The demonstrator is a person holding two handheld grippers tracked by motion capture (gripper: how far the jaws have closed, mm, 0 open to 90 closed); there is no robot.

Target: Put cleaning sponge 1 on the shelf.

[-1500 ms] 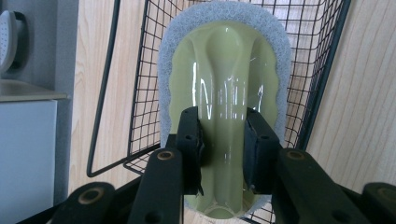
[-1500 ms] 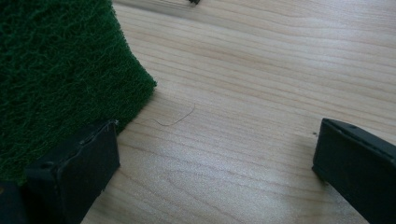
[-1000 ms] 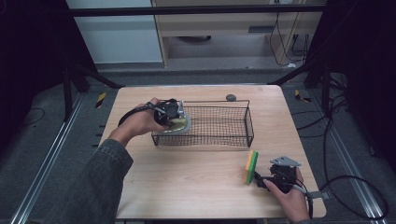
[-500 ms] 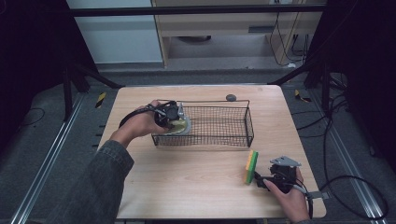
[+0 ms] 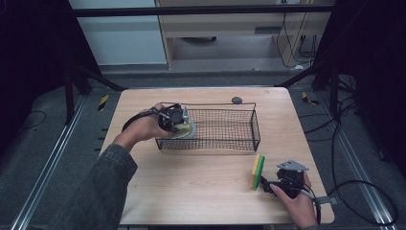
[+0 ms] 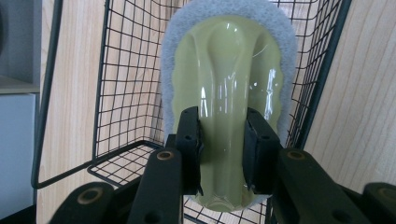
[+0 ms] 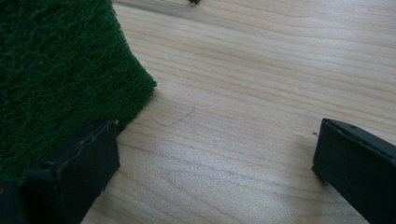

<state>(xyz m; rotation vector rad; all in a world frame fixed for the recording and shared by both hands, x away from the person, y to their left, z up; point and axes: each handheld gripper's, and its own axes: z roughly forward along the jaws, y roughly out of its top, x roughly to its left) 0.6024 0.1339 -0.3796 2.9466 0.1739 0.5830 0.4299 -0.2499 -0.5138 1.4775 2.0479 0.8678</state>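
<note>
- High view had my left gripper (image 5: 178, 118) at the left end of the wire basket (image 5: 249, 143), which stood toward the far edge of the tabletop (image 5: 201, 191), a little left of its middle.
- Left gripper view showed my two black jaws pressed on the raised handle of a pale green scrubber (image 6: 229, 93) with a grey-white pad around its rim; I held it inside the basket, against the mesh wall at that end.
- My right gripper (image 5: 267, 184) sat near the near right corner of the tabletop, in my right hand (image 5: 297, 203).
- Right gripper view showed its jaws set wide apart with bare wood between them, gripping nothing.
- A yellow and green sponge (image 5: 258, 171) stood on edge just beside that gripper; its dark green face (image 7: 60, 79) lay next to one jaw.
- A small dark round thing (image 5: 236, 100) lay near the far edge, behind the basket.
</note>
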